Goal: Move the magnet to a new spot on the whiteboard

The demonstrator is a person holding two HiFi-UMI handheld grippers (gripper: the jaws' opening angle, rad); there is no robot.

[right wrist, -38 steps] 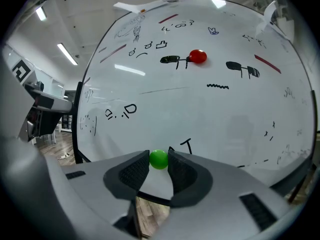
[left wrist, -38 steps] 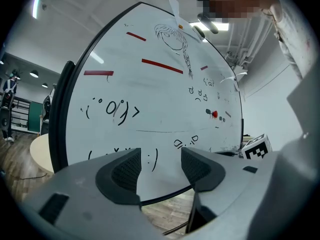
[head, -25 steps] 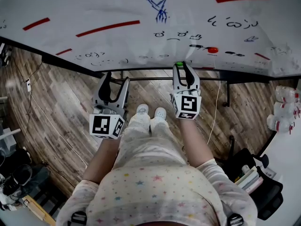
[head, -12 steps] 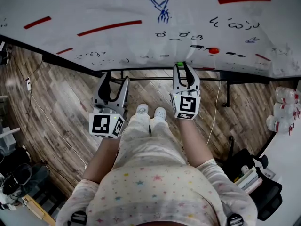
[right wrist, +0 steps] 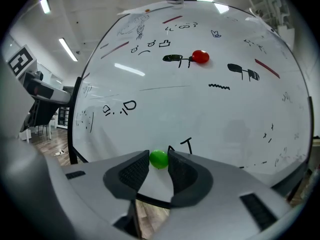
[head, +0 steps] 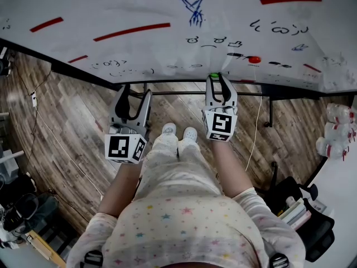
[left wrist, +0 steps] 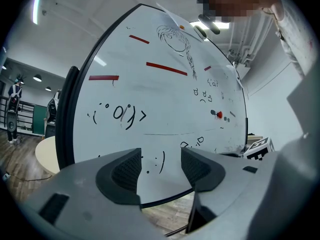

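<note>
right gripper view has the small, round, glossy green magnet (right wrist: 159, 159) low on the large, dark-framed whiteboard (right wrist: 210, 114), close to its bottom edge and just left of a black t-shaped mark. the right gripper (right wrist: 159, 157) is closed narrowly on it, one ribbed grey pad pressed against each side, so only the front dome and top of the green magnet show. i cannot tell whether its back sits flat on the board. from the head view the same green magnet (head: 212, 75) is a mere speck at the tips of the right gripper (head: 217, 78), against the board's lower rim.

the left gripper (left wrist: 161, 156) is held well apart from the right one, its jaws spread wide with only board and frame showing in the gap; it hangs in front of the plank wooden floor (head: 67, 121) in the head view.

a round red magnet (right wrist: 200, 56) sits higher up the board, beside black scribbles. the marker drawings (head: 189, 1) are cut off at the top of the head view, and the smaller marks are too small to read.
</note>
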